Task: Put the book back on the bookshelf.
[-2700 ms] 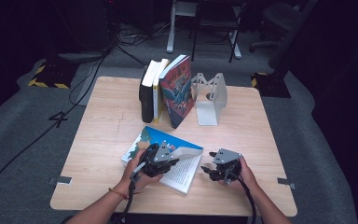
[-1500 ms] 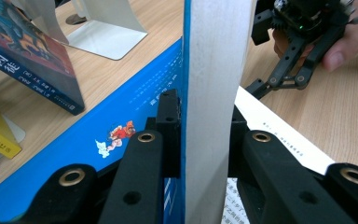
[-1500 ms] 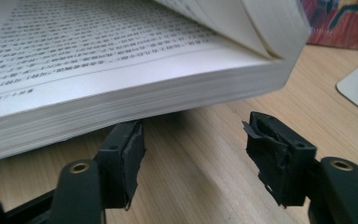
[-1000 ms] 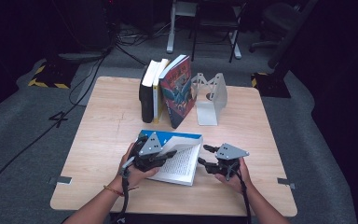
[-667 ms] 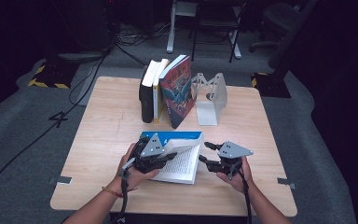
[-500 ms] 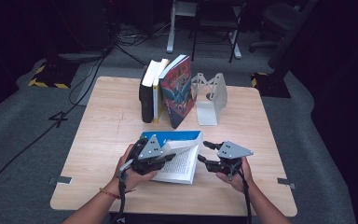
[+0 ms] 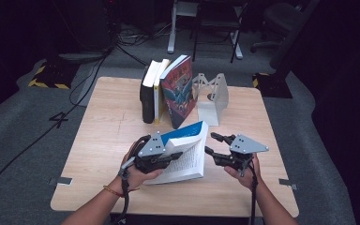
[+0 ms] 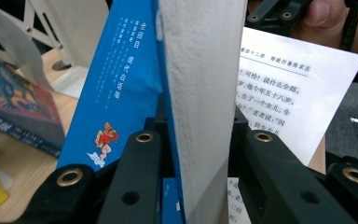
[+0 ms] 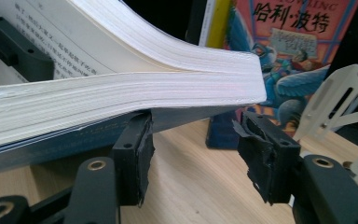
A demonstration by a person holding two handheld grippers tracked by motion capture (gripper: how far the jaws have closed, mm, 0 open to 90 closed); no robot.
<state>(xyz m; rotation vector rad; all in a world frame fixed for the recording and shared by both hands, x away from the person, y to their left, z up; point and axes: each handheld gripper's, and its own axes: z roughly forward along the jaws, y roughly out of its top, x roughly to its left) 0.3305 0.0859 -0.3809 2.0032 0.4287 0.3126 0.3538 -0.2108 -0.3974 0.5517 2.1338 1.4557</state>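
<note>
book (image 7: 187,154) front edge lifted higher | left tongs (image 7: 168,157) clamp its cover and pages | right tongs (image 7: 213,143) raised, agape, empty | book row (image 7: 166,91), bookend (image 7: 213,96) behind on worktop (image 7: 108,122)

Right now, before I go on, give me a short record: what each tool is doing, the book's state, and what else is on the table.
left tool: shut on a thick block of pages with the blue cover of the open book
right tool: open, at the book's right edge, holding nothing
open book: partly open, raised block tilted up, lower pages showing print
standing books: three upright at the table's far side
bookend: white metal, right of them
table: light wood
</note>
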